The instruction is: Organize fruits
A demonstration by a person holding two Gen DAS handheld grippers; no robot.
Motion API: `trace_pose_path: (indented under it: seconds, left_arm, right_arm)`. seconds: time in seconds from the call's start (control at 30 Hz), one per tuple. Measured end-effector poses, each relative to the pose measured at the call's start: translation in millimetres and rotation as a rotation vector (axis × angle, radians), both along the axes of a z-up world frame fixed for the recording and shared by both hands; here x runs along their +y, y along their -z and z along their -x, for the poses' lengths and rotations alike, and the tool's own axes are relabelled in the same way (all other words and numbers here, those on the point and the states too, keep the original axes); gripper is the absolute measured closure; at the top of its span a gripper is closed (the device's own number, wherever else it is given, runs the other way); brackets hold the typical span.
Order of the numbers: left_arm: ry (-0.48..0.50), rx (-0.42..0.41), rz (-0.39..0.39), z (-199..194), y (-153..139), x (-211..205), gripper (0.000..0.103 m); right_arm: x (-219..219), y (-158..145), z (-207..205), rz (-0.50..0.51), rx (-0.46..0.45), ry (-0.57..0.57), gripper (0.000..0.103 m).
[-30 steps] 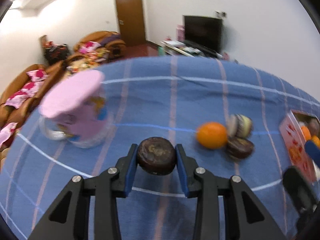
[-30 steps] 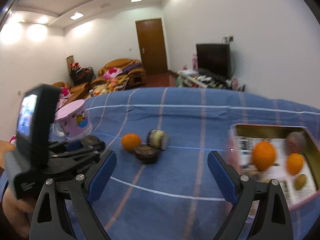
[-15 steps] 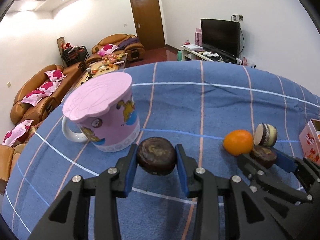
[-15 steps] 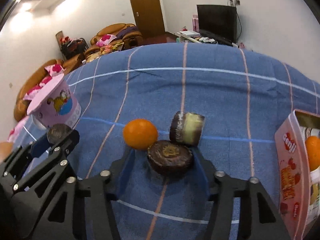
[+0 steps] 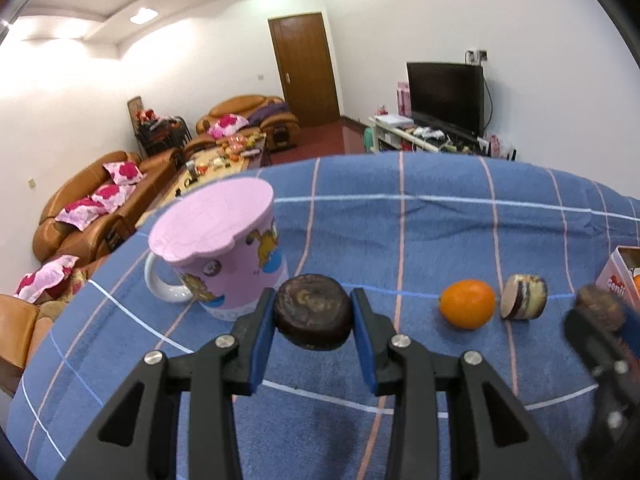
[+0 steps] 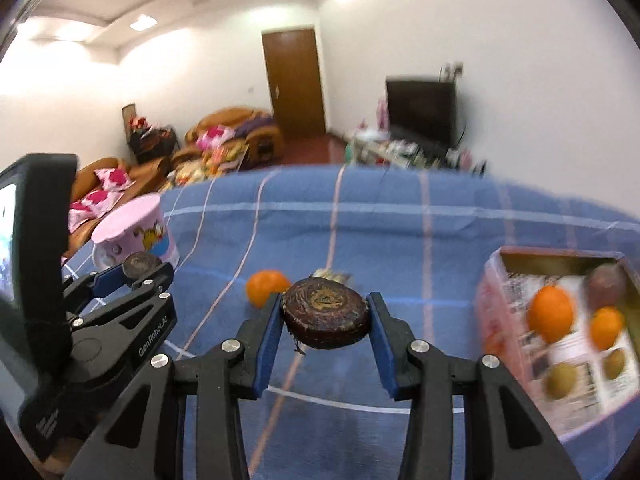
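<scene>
My left gripper (image 5: 313, 312) is shut on a dark brown round fruit (image 5: 313, 310), held above the blue checked cloth beside a pink mug (image 5: 224, 248). My right gripper (image 6: 325, 316) is shut on a second dark brown round fruit (image 6: 325, 312), lifted above the cloth. An orange (image 5: 466, 309) and a halved dark fruit with a pale inside (image 5: 523, 302) lie on the cloth. A pink box (image 6: 560, 332) at the right holds two oranges (image 6: 550, 318), a purple fruit and small brownish fruits. The left gripper also shows in the right wrist view (image 6: 138, 266).
The table carries a blue cloth with pale stripes (image 5: 400, 240). The pink mug with a lid stands at the left. Sofas, a television and a door are in the room behind.
My right gripper has closed on the dark fruit that lay by the orange and lifted it off the cloth, swinging right toward the box. The left gripper keeps its fruit and has risen a little.
</scene>
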State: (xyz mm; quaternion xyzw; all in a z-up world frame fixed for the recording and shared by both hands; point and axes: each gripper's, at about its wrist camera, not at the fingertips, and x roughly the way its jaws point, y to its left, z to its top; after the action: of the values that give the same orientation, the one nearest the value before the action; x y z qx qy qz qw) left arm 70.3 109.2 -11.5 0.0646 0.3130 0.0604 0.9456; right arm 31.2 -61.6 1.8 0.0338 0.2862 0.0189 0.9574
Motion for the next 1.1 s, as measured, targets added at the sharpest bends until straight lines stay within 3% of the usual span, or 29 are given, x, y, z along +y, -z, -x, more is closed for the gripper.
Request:
trace_pose_path:
  seconds: [0.17, 0.3, 1.1]
  left_arm:
    - [0.007, -0.057, -0.004, 9, -6, -5, 0.064]
    - [0.023, -0.094, -0.020, 17, -9, -12, 0.064]
    - [0.031, -0.204, 0.000, 57, -18, -27, 0.064]
  right_arm:
    - [-1, -13, 28, 0.100, -0.122, 0.025, 0.059]
    - [-3, -18, 38, 0.127, -0.156, 0.027, 0.059]
    - [-13, -13, 58, 0.132, -0.166, 0.033, 0.059]
